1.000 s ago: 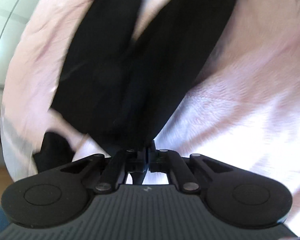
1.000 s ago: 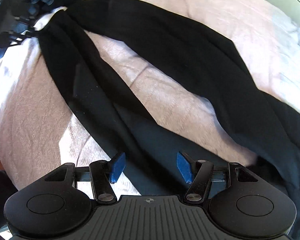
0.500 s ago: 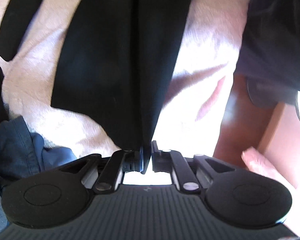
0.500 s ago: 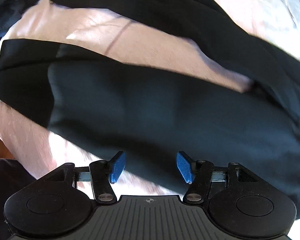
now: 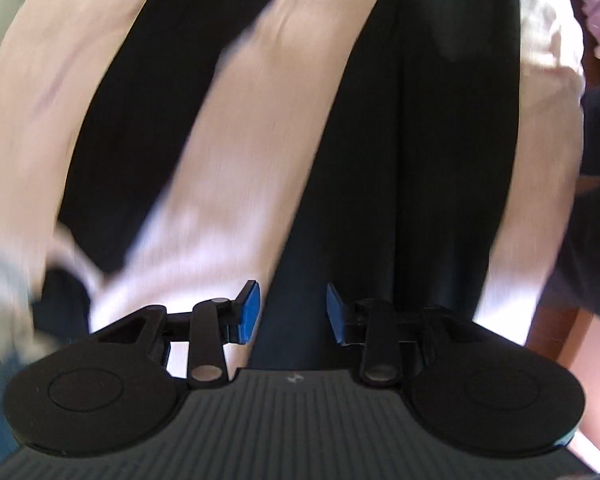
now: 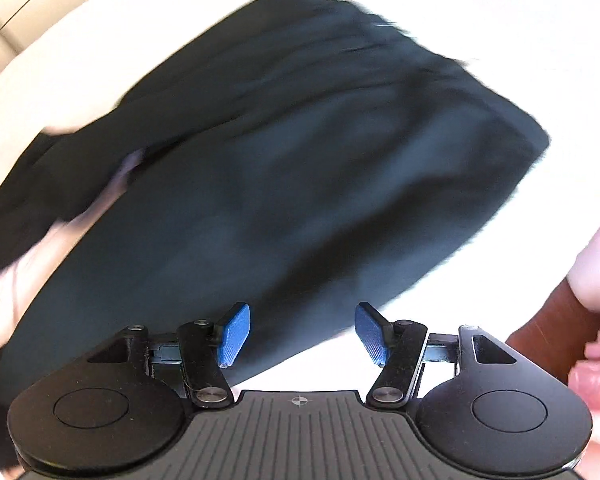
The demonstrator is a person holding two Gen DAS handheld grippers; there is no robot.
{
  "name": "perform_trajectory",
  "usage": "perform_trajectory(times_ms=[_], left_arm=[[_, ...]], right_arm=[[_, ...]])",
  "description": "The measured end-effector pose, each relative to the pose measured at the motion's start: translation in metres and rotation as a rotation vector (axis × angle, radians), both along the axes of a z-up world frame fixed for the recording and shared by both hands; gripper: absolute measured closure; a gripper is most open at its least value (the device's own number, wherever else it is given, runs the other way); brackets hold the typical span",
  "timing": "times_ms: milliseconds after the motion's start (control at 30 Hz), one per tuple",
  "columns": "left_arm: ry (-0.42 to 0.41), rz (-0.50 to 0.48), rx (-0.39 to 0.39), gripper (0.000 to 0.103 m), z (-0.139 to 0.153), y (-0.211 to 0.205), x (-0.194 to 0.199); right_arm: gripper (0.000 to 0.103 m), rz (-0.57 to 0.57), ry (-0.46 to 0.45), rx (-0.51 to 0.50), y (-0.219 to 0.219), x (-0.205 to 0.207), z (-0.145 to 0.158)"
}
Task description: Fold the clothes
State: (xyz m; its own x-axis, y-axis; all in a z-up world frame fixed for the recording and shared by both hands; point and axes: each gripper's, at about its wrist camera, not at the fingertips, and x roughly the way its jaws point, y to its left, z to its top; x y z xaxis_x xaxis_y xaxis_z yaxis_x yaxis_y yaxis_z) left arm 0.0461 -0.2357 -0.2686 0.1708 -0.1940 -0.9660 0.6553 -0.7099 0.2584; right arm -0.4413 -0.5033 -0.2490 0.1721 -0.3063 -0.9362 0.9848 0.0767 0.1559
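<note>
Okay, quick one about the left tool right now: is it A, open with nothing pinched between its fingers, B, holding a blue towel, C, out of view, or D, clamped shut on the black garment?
A: in the left wrist view the left tool has its blue fingers spread apart, and the black garment lies past the gap, not pinched between them.
</note>
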Motion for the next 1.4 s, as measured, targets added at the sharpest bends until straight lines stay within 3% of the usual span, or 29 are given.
perform_trajectory(times_ms=[167, 300, 533, 700, 867, 967, 1133, 1167, 1233, 1300, 1400], left_arm=[[0.061, -0.145, -0.055, 0.066, 0.001, -0.057, -0.051], [0.072, -0.183, -0.113, 0.062, 0.002, -0.109, -0.065], [0.080, -0.223, -0.205, 0.057, 0.000, -0.196, -0.092], [0.072, -0.121, -0.211, 0.054, -0.015, -0.233, -0.111], [0.063, 0.014, -0.192, 0.051, -0.035, -0.259, -0.135], [0.055, 0.021, -0.174, 0.051, -0.038, -0.265, -0.143], [0.042, 0.034, -0.143, 0.051, -0.042, -0.275, -0.156], [0.040, 0.036, -0.137, 0.051, -0.043, -0.277, -0.158], [0.035, 0.041, -0.125, 0.051, -0.045, -0.281, -0.164], [0.030, 0.049, -0.116, 0.051, -0.046, -0.282, -0.166], [0.021, 0.069, -0.113, 0.051, -0.046, -0.272, -0.158]], right_arm=[[0.041, 0.027, -0.006, -0.054, -0.015, -0.025, 0.025], [0.041, 0.118, -0.005, -0.117, -0.031, -0.019, 0.052], [0.041, 0.321, -0.002, -0.249, -0.126, 0.021, 0.075], [0.041, 0.456, -0.018, -0.277, -0.250, 0.037, 0.053], [0.041, 0.573, -0.041, -0.247, -0.362, 0.044, 0.005], [0.041, 0.620, -0.058, -0.187, -0.404, 0.045, -0.029], [0.042, 0.616, -0.181, -0.103, -0.427, 0.033, -0.058], [0.044, 0.595, -0.218, -0.086, -0.428, 0.028, -0.060], [0.086, 0.553, -0.257, -0.066, -0.428, 0.017, -0.057], [0.096, 0.518, -0.319, -0.069, -0.432, 0.005, -0.045], [0.098, 0.488, -0.310, -0.220, -0.428, -0.017, -0.013]])
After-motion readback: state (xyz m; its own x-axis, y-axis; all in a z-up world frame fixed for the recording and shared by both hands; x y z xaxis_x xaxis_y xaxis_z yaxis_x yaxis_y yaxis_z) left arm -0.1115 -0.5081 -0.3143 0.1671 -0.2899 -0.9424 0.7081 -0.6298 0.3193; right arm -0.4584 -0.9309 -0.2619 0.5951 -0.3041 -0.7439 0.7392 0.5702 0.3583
